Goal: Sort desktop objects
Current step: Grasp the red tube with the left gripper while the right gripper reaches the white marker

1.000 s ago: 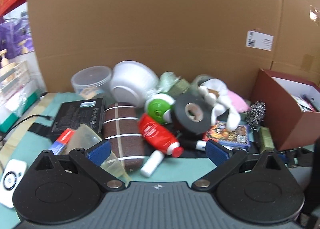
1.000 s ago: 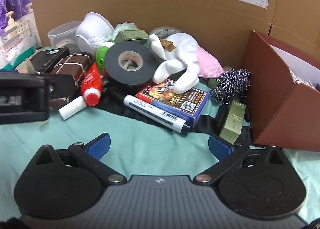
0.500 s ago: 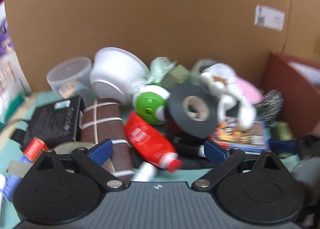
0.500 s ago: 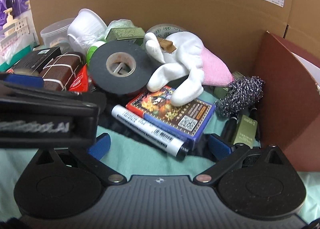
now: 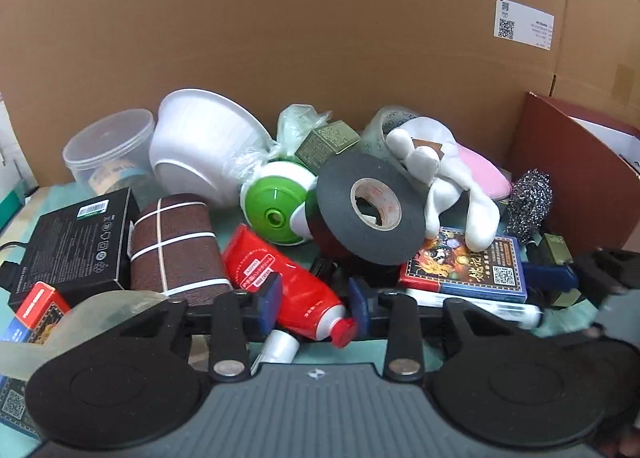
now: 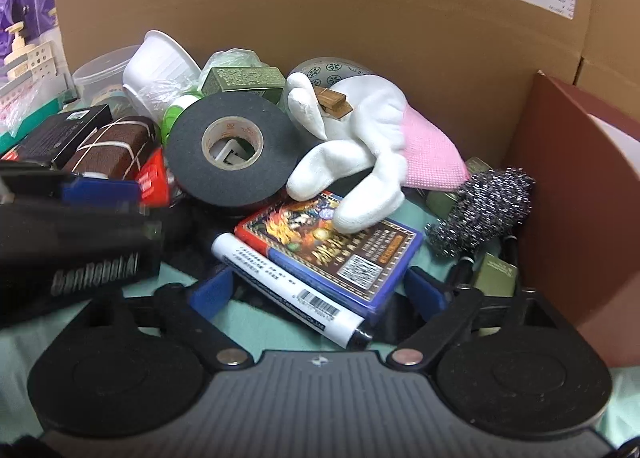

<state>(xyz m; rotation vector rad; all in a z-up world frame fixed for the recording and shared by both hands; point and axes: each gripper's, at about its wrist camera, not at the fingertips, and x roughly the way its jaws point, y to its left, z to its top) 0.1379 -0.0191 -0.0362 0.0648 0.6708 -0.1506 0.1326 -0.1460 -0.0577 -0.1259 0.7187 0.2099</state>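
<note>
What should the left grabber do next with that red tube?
Probably close a little more until both pads press the red tube, then lift it gently. The left gripper already has a pad on each side of the tube near its cap, though a firm grip isn't clear yet. The tube's far end lies close under the black tape roll, so a slow lift seems safest.

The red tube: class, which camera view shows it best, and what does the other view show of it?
Left wrist. There the red tube lies almost whole, label and cap visible, between the left gripper fingers. The right wrist view shows only a red sliver behind the left gripper's body.
</note>
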